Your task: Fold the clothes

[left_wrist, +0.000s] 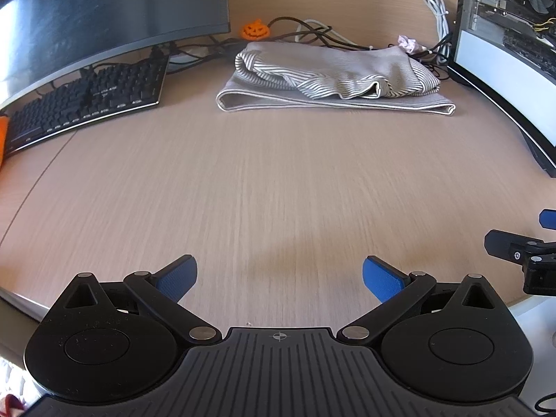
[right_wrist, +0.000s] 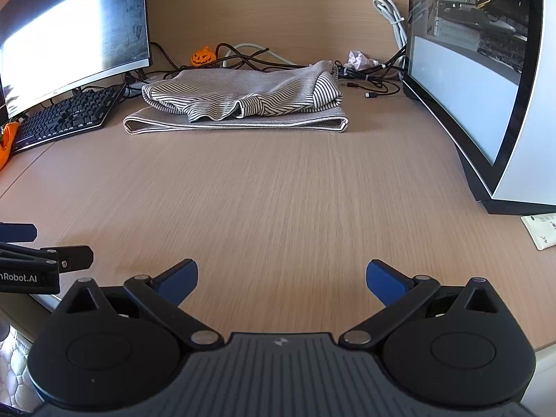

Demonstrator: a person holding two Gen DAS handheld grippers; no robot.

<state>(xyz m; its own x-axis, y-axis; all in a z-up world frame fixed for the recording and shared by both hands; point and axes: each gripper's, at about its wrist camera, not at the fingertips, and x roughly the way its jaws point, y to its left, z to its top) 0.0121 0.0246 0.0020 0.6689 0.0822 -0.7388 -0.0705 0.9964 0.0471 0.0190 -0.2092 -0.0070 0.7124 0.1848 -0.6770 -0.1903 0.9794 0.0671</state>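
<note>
Left wrist view: left gripper low over the near edge of the tabletop, jaws spread wide, nothing between the blue pads. Folded garment, grey with striped lining showing, lies toward the far edge, well apart from the gripper, a little right of centre. Black keyboard at the far left under a dark curved monitor. Orange pumpkin figure and a tangle of cables behind the garment. Open PC case at the far right corner. Part of the right gripper pokes in at the right edge; its jaw state cannot be told from here.

Right wrist view: right gripper also at the near edge, jaws spread, holding nothing. Garment toward the far edge, left of centre, not touched. Only this view shows a white tube lying near the right edge in front of the PC case, and bright glare on the monitor. Keyboard, pumpkin, cables repeat. Crumpled tissue behind the garment. Left gripper's side enters at the left edge.

Surface: light wood-grain tabletop, bare in the middle; matching wood panel wall behind.
</note>
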